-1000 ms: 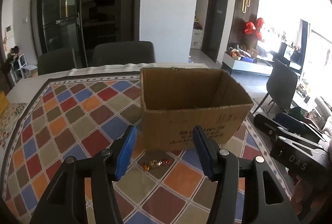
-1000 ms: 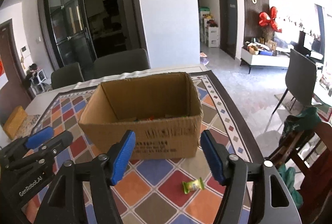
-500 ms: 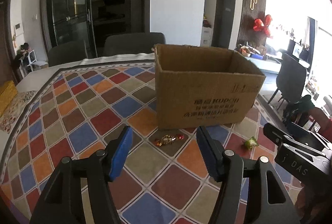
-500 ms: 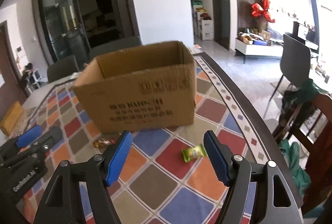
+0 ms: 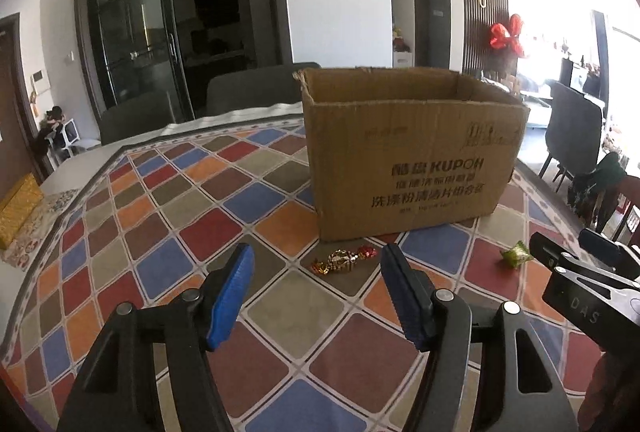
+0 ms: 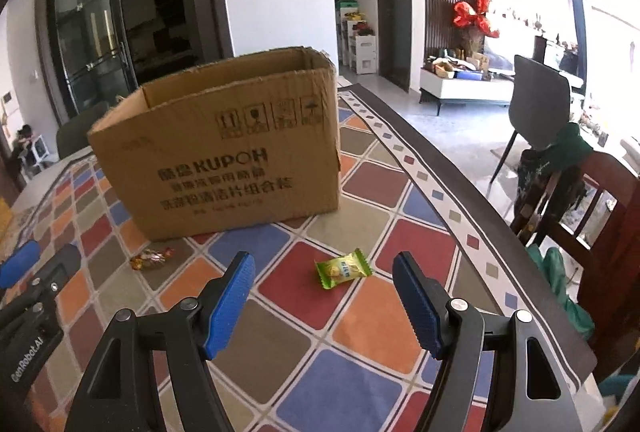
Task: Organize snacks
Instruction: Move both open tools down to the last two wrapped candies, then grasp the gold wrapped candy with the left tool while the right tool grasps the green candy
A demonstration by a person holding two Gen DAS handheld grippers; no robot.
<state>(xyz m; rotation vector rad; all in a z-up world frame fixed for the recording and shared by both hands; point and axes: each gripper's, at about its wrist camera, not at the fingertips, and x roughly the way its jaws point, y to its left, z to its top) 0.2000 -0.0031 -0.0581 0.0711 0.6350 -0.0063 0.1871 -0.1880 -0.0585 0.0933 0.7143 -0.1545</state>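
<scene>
Bright living/dining room w/ dark glass doors at back; up front a desk point(image 5: 172, 232) under a cloth of red, blue, orange & grey-brown diamonds.

Left to right across the desk: left claw point(image 5: 316, 292) low over the cloth, blue pads wide apart after just opening a bit more, nothing held. Between its pads, a little further out, lies a gold-and-red twisted-foil candy point(image 5: 344, 260), flat on the cloth & just in front of the box's near-left corner; pads not touching it. In the right wrist view the same candy point(image 6: 151, 258) sits left of centre, w/ the left claw's black body & blue tip point(image 6: 20, 264) at the frame's left edge.

Mid-desk stands an open brown cardboard box point(image 5: 412, 156) w/ black print reading KUPOH, upright, flaps open; contents not visible from this low angle.

Right of the candy: a small green-and-yellow wrapped sweet point(image 6: 343, 269), flat on a red diamond, apart from the box's front face. Right claw point(image 6: 324, 296) hangs just short of it, pads open wide, empty, sweet lined up in the gap but further out. Left wrist view shows that sweet point(image 5: 516, 253) just beside the right claw's black tip point(image 5: 560, 256).

Past the desk's right edge: a dark red wooden chair point(image 6: 608, 216) w/ green cloth draped on it.
</scene>
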